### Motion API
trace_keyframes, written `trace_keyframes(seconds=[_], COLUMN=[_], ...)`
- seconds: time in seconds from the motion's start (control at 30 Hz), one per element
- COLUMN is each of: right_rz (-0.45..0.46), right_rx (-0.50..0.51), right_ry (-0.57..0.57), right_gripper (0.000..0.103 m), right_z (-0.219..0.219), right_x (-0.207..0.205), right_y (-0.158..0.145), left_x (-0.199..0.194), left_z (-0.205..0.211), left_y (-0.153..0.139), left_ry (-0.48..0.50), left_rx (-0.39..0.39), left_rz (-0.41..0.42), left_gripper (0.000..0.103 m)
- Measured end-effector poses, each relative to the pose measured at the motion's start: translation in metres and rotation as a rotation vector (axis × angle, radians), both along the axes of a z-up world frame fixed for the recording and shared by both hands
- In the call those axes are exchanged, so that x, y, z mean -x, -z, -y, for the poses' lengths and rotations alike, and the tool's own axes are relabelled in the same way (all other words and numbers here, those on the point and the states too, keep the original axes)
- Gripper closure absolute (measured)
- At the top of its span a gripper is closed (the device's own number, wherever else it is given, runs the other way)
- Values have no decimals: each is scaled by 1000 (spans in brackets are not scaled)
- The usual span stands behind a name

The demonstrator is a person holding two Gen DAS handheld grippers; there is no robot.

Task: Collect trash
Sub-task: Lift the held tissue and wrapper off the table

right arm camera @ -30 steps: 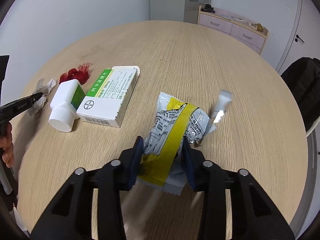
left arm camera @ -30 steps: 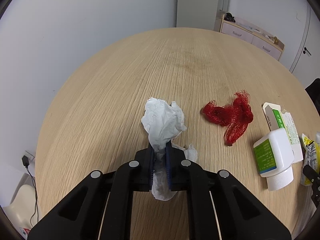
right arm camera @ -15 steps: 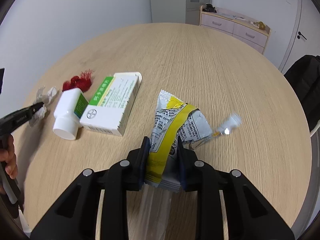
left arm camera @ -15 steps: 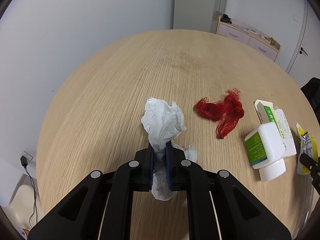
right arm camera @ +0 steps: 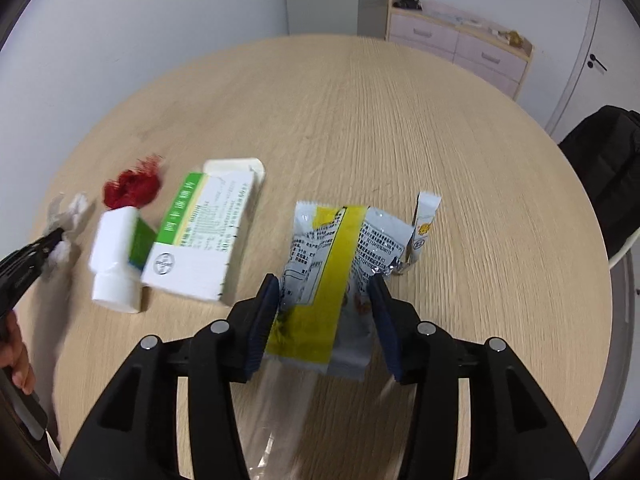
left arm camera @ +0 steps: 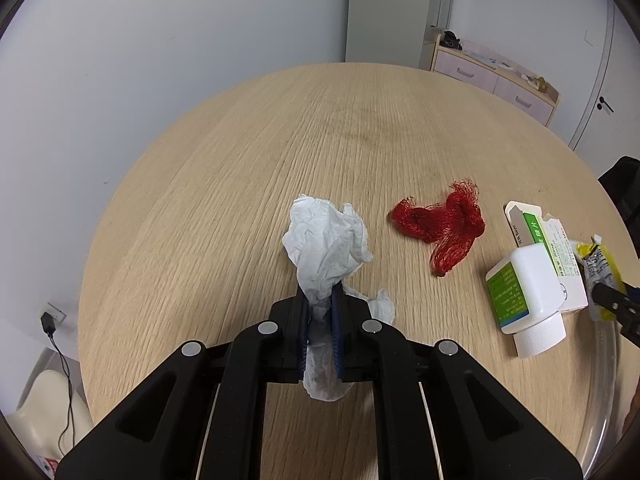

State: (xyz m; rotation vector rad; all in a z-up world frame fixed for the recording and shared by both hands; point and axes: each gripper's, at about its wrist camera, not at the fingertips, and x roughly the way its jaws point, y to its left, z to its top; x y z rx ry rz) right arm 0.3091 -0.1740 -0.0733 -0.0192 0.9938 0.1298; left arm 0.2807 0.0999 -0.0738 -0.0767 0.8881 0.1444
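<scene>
The right hand-held gripper (right arm camera: 326,316) is spreading, its jaws opening off the yellow snack wrapper (right arm camera: 332,276), apparently dropping it into a clear bag below; the left hand-held gripper (left arm camera: 320,316) pinches crumpled tissue (left arm camera: 326,240) above the bench (left arm camera: 240,184).

The lower end of the crumpled white tissue (left arm camera: 326,240) is hidden between the jaws of the black left gripper (left arm camera: 320,312). In the left wrist view, the yellow and silver foil wrapper (left arm camera: 598,264) and the black right gripper (left arm camera: 616,306) are cut off by the right edge. In the right wrist view, the white plastic bottle with a green label (right arm camera: 116,256) and the red mesh netting (right arm camera: 132,186) are blurred, and the small print on the white and green cardboard medicine box (right arm camera: 200,232) cannot be read. A transparent blurred shape (right arm camera: 280,420) below the wrapper cannot be identified. A hand (right arm camera: 16,360) is cut off at the left edge.
</scene>
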Motion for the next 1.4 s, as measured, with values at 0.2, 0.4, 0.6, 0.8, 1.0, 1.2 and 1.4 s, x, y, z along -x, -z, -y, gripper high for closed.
trace_keyframes(seconds=[0.2,0.4,0.6,0.8,1.0,1.2,1.4], right_rz=[-56,-69,16,145,175,211,238], right_rx=[-25,-41,-72,-66,-55,-37,-45], right_ry=[41,43,30,68,31,2,-8], right_gripper=[78,93,93,93,93,93,93], right_z=[6,8,12,16,3,-4,-2], right_x=[-17,-22,-19,6,34,64,105], right_y=[6,5,-7,-30,-39,-48,-55], left_x=[1,3,9,24,48,73,105], left_z=[-1,-1,1,3,6,18,36], left_y=[-2,-2,-3,-7,-17,-31,-42], left_ry=[6,3,5,5,-2,9,22], left_rx=[1,7,13,28,38,32,6], left_rz=[4,5,6,15,29,47,69], left_gripper=[94,94,94,94,94,94,94])
